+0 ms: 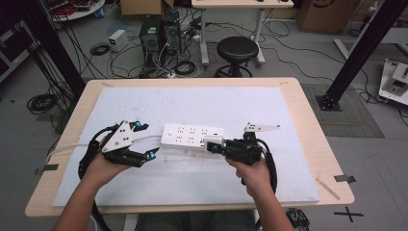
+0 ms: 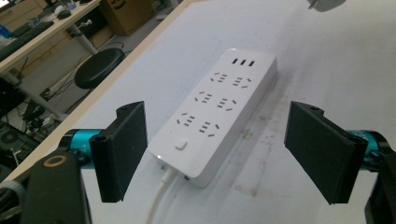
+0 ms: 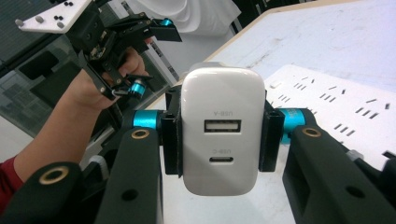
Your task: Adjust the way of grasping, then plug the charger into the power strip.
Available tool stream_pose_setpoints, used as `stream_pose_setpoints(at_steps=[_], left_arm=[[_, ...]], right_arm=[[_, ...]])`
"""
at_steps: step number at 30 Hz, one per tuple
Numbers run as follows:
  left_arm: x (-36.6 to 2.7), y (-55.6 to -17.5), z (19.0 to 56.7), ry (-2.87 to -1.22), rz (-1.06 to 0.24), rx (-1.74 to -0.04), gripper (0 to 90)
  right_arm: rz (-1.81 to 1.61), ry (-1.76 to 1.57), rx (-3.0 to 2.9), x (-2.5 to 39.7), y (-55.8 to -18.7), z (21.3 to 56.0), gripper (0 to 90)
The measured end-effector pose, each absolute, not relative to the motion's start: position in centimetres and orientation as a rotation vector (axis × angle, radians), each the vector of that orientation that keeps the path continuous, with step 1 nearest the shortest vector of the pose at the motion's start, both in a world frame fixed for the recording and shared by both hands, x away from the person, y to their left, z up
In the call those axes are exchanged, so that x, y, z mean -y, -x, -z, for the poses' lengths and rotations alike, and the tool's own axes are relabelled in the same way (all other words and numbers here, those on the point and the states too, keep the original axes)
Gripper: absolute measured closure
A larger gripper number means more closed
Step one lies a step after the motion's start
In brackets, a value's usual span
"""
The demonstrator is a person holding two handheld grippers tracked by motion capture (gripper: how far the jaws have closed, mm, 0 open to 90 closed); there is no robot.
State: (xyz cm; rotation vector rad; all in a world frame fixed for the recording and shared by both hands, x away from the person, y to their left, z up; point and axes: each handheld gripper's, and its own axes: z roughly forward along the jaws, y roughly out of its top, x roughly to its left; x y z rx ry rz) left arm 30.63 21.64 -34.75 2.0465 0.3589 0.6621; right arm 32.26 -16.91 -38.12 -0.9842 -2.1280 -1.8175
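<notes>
A white power strip [image 1: 191, 135] lies flat in the middle of the pale blue mat, its cable running off to the left. In the left gripper view the power strip [image 2: 219, 109] sits between and beyond the wide-apart jaws of my left gripper [image 2: 224, 156], which is open and holds nothing. My left gripper [image 1: 146, 141] hovers just left of the strip's switch end. My right gripper [image 1: 217, 145] is shut on a white USB charger [image 1: 213, 143] at the strip's right front corner. The charger [image 3: 221, 128] faces the camera with its USB-A and USB-C ports.
The wooden table [image 1: 312, 125] carries the mat [image 1: 240, 103]. Beyond its far edge stand a black stool [image 1: 237, 49], computer towers [image 1: 160, 32] and tangled cables on the floor. A black frame post [image 1: 361, 50] rises at the right.
</notes>
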Motion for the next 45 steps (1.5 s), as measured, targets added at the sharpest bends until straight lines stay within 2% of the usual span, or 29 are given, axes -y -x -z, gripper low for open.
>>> stream_pose_setpoints(at_steps=[15, 26, 45], left_arm=[[-22.8, -30.8, 34.3, -2.049, -0.687, -0.393, 21.3], [-23.5, -30.8, 35.1, -2.043, -0.680, -0.419, 21.3], [-25.0, -30.9, 36.3, -2.033, -0.671, -0.456, 21.3]], right_arm=[[1.810, 0.988, 2.155, 16.4, -33.1, 38.2, 62.9], [1.865, 0.950, 2.492, 14.6, -35.3, 37.9, 63.0], [1.340, 0.576, 3.180, 12.4, -38.4, 35.7, 63.0]])
